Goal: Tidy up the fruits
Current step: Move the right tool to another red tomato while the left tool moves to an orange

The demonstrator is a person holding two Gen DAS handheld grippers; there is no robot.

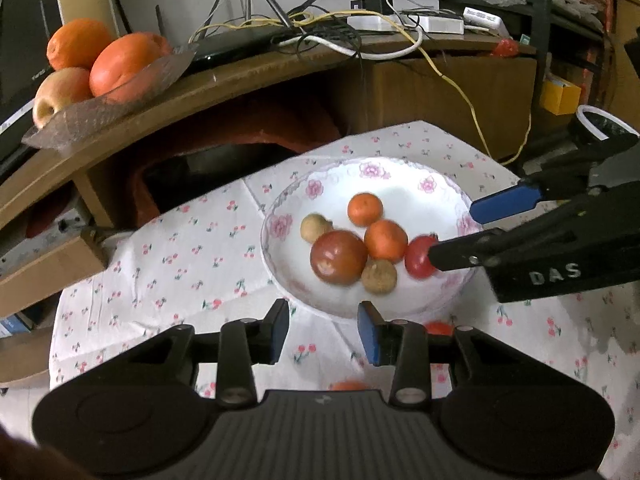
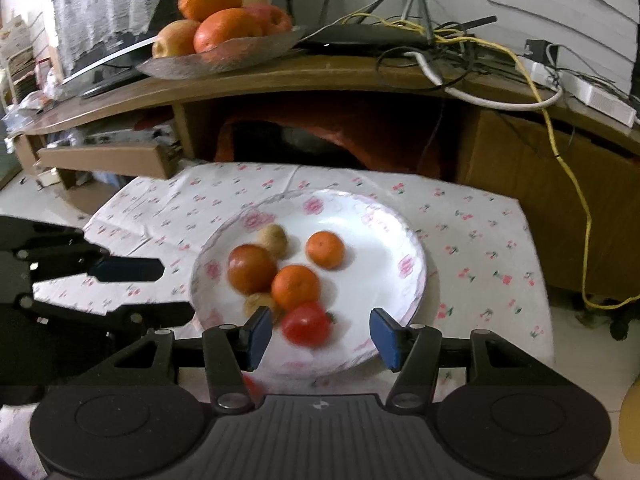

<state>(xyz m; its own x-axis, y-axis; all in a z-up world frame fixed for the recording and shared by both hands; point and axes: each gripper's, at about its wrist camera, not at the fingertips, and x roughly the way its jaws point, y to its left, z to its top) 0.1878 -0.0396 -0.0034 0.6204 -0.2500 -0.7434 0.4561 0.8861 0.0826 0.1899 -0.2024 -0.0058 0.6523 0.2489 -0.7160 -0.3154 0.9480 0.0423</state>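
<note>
A white floral plate [image 1: 384, 172] [image 2: 384, 240] sits on a cherry-print cloth [image 1: 180, 248]. It holds two small oranges [image 2: 325, 249], a big red-brown fruit [image 1: 339, 257] [image 2: 252, 269], two small brown fruits [image 1: 379, 276] and a red tomato [image 2: 306, 324] [image 1: 418, 257]. My right gripper [image 2: 320, 332] [image 1: 456, 236] is open over the plate's near rim. The blurred tomato lies between its fingers with gaps on both sides. My left gripper [image 1: 325, 332] [image 2: 174, 290] is open and empty, just short of the plate's edge. A red fruit [image 1: 438, 326] and an orange one [image 1: 350, 386] lie on the cloth, half hidden.
Behind the table, a wooden shelf [image 2: 320, 76] carries a glass dish [image 1: 100, 108] [image 2: 224, 56] of large oranges and apples, a router and tangled cables [image 1: 340, 36]. Cardboard boxes [image 2: 108, 160] stand at the left and under the shelf. A yellow cable [image 2: 576, 200] hangs at the right.
</note>
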